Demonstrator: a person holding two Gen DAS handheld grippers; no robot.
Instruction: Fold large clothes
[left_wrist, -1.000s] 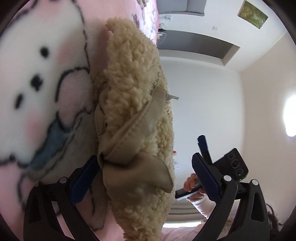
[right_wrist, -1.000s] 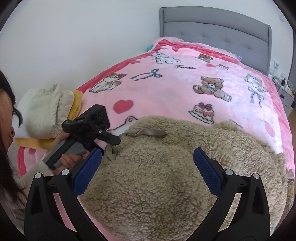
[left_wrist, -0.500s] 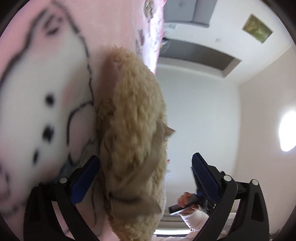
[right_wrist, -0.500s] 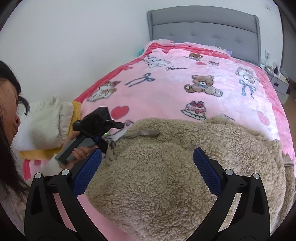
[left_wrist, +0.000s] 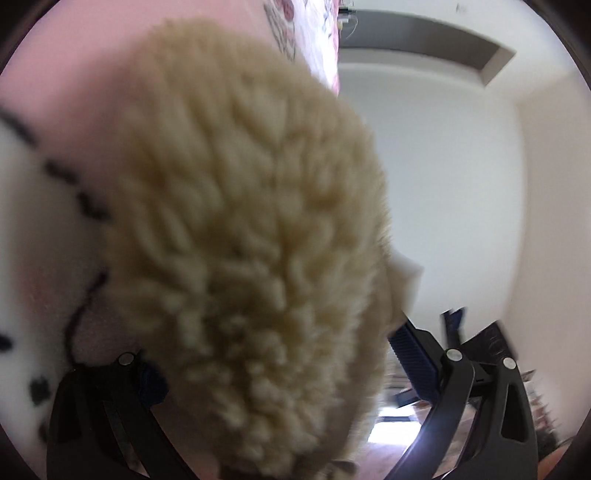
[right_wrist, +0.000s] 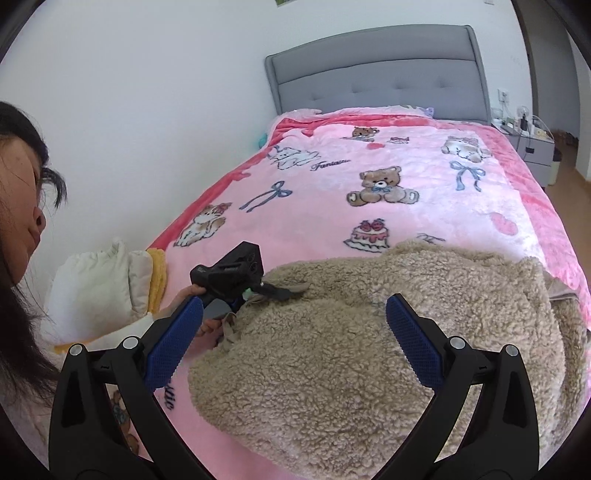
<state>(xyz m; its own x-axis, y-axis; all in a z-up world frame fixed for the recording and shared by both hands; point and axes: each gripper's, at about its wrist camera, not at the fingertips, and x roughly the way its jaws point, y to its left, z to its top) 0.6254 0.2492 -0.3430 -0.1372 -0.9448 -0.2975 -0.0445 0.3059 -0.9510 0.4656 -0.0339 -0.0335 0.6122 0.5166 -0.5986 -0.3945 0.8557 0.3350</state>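
1. Pushing in: over the last second the left tool (left_wrist: 273, 369) has moved forward into the fleece garment (right_wrist: 369, 350). Its own camera went from showing a taupe trim strip ahead of the pads to a blurred wall of pile filling the span between them.
2. Left tool state: fingers stand wide apart, about as before, with fleece bulging between them. Not clamped on anything I can see.
3. Meaning for the task, as a judgement: this looks like a reach for a grip on the garment's near-left edge before a fold. No fold made yet; the garment lies as one loose heap.
4. Right tool (right_wrist: 291, 347): spread wide, holding nothing, hovering over the middle of the garment. It has pulled up and back slightly, so more of the bed (right_wrist: 332, 206) shows now.
5. Garment location: on the pink blanket at the foot end of the bed, spanning from near the left edge to the right edge.
6. Right wrist view only: the whole garment outline, the grey headboard (right_wrist: 380, 74), and the left tool seen from outside, held by a hand (right_wrist: 192, 295) at the garment's left edge beside the taupe trim (right_wrist: 229, 330).
7. Left wrist view only: close contact of pile against the pads, too blurred to tell what layer sits there.
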